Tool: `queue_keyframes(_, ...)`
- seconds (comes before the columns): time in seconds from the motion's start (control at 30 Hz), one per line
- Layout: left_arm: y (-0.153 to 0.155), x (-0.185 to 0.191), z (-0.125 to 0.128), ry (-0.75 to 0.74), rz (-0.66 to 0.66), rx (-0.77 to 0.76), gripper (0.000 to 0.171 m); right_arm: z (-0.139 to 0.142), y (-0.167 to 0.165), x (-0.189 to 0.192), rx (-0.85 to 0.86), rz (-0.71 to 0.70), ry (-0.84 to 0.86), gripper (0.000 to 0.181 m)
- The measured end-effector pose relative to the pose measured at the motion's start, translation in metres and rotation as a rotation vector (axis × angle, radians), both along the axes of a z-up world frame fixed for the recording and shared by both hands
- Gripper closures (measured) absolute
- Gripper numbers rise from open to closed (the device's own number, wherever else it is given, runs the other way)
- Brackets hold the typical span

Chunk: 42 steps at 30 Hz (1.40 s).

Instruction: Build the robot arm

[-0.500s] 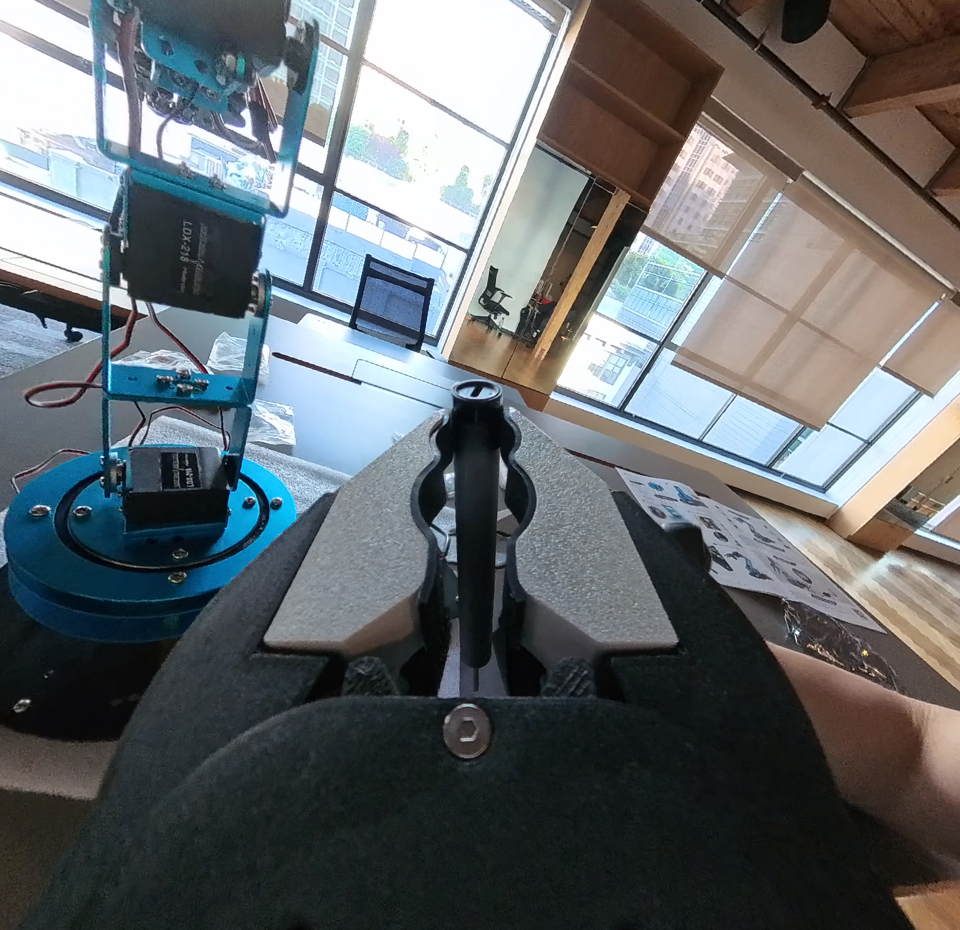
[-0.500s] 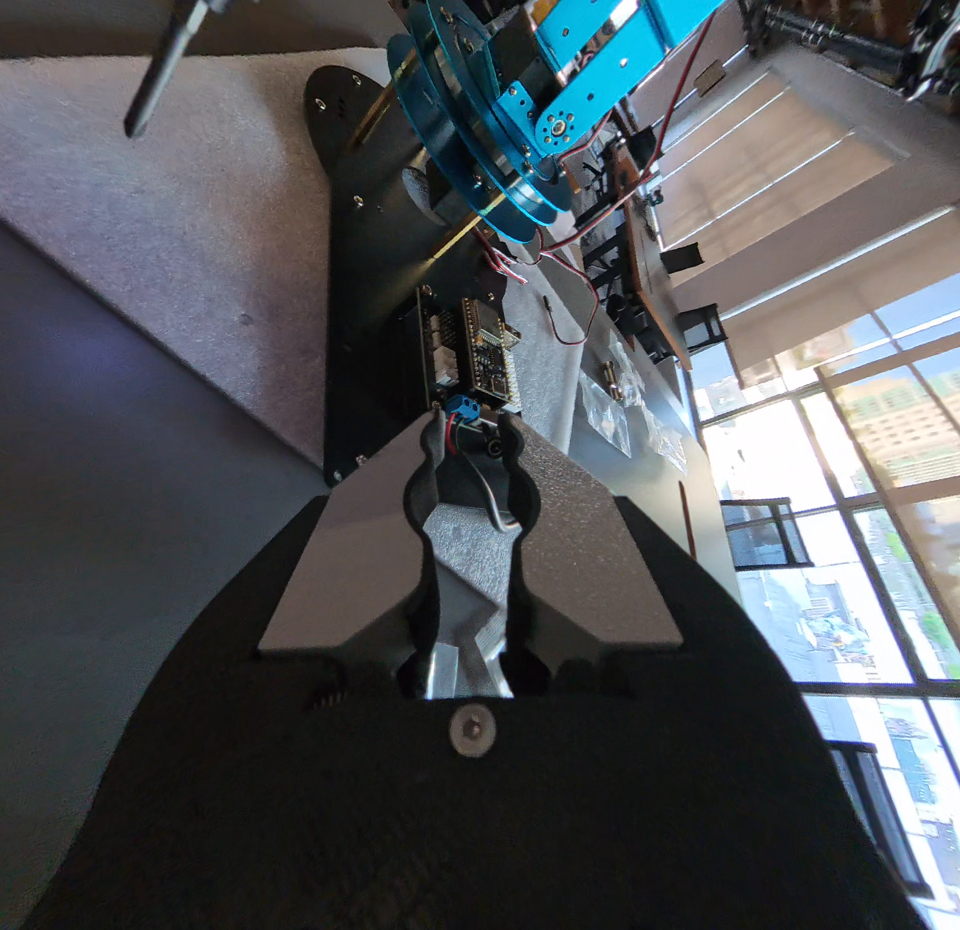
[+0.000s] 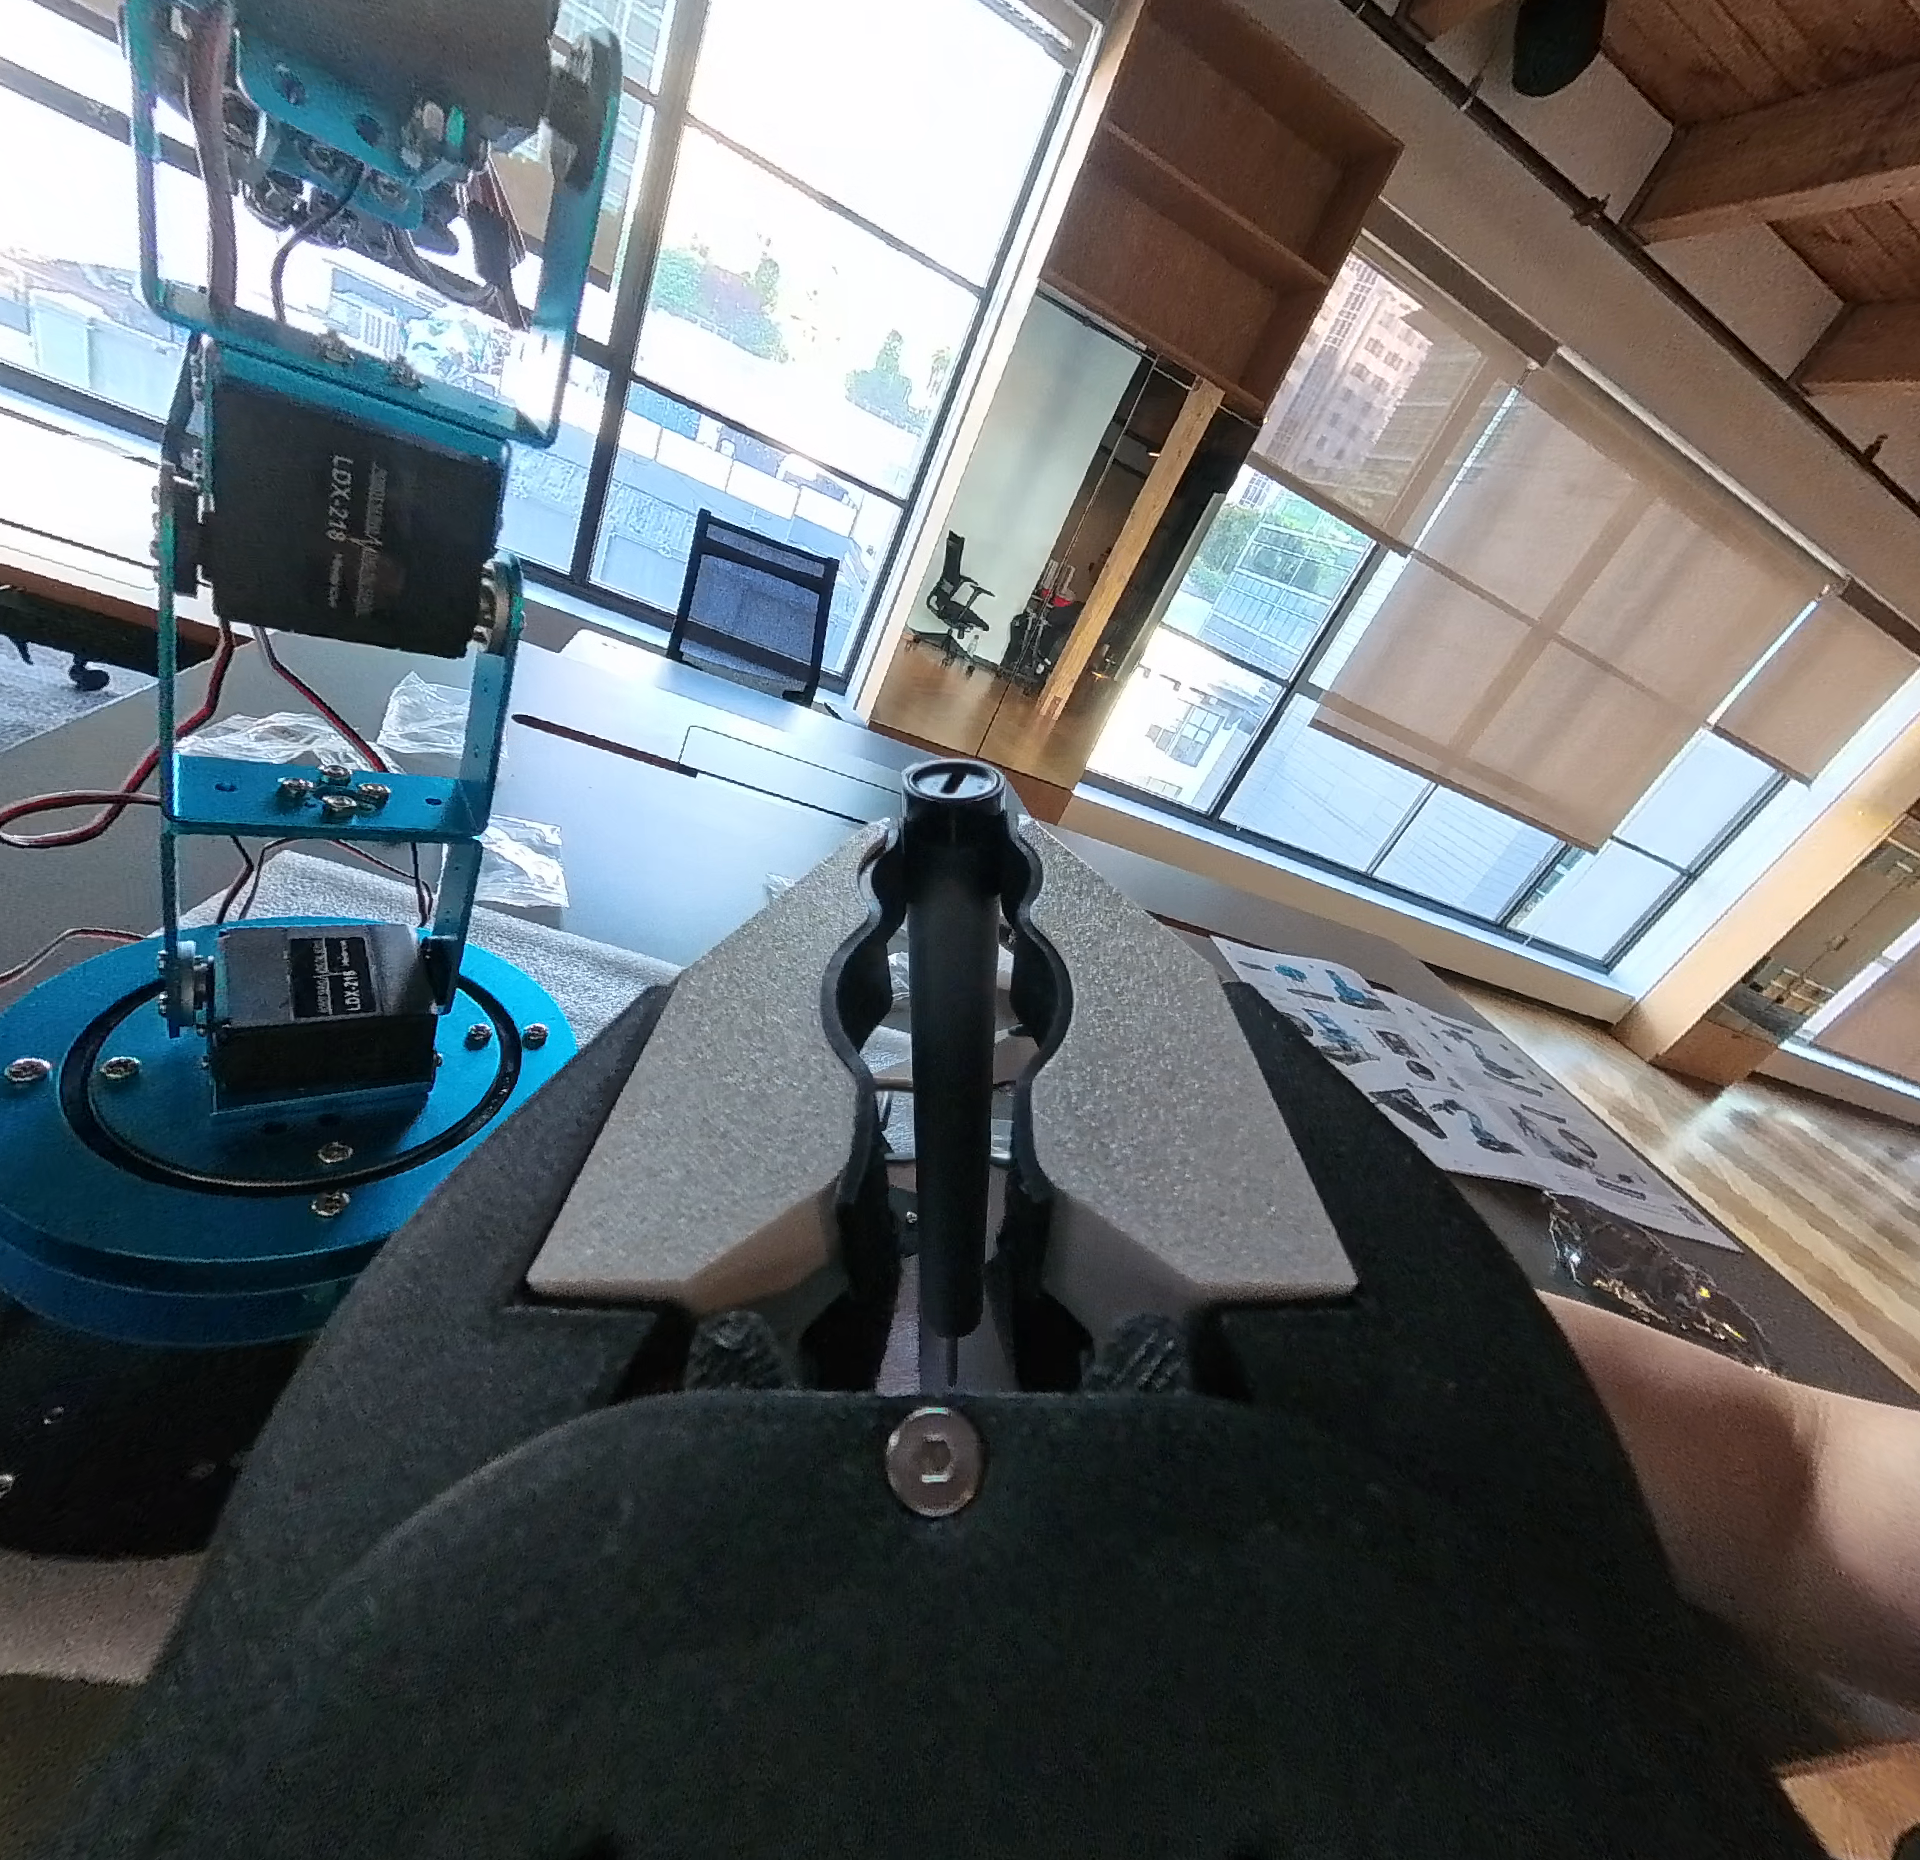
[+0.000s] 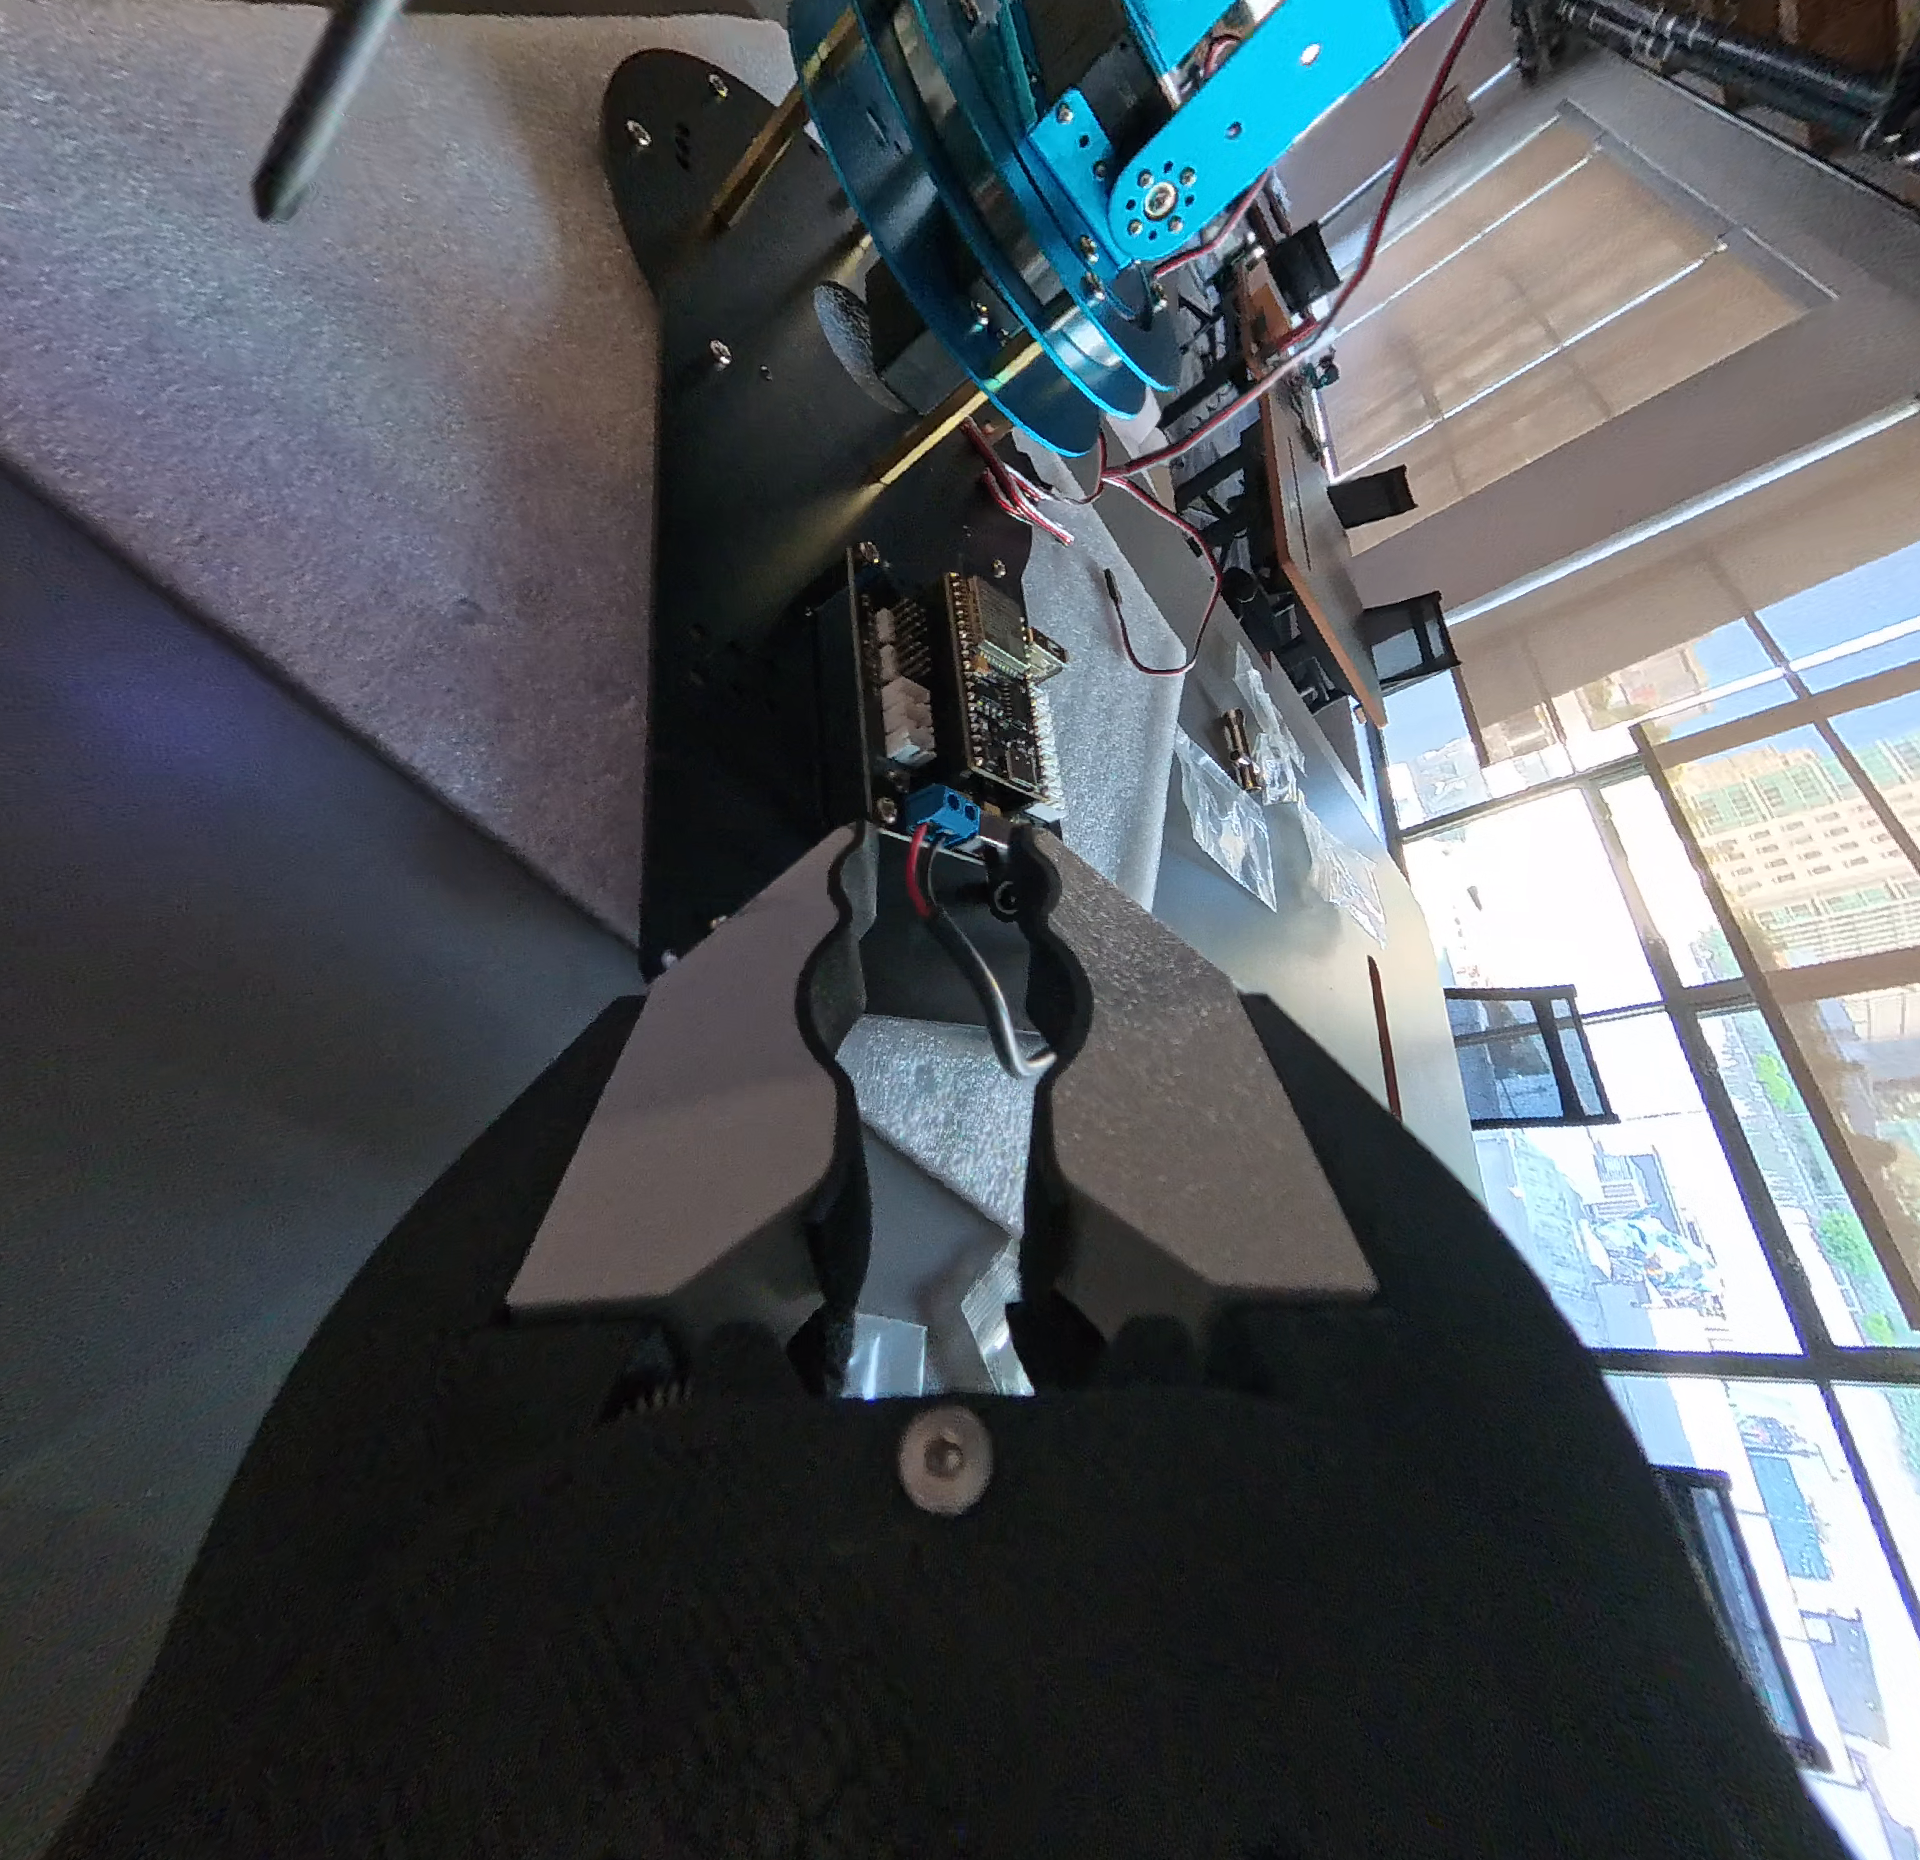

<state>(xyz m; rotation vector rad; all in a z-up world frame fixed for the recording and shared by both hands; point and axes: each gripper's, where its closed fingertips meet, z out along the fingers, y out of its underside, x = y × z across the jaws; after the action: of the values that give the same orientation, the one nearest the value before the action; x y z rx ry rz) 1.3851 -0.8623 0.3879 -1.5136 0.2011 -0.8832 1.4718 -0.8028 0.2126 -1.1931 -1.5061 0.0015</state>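
Blue servo arm kit on a foam mat, both grippers in close

Open desk off to the right. The left gripper (image 3: 951,834) is clamped on a black screwdriver (image 3: 948,1062), the blue servo arm (image 3: 312,584) standing just left. The right gripper (image 4: 940,854) is slightly open, holding nothing, wires between its fingers, tips right by the circuit board (image 4: 961,698) on the black base plate (image 4: 727,460).

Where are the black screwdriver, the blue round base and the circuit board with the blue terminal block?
black screwdriver (image 3: 948,1062): left wrist view, middle of its handle.
blue round base (image 3: 488,989): left wrist view, right rim.
circuit board (image 4: 992,693): right wrist view, centre of the board.
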Motion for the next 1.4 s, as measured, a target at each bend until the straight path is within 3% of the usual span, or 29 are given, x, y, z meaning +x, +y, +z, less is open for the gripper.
queue_keyframes(1.4, 0.0035, 0.0017, -0.0022, 0.004, -0.004, -0.004, 0.156, 0.004, 0.001, 0.0005, 0.004, -0.013, 0.028, 0.158)
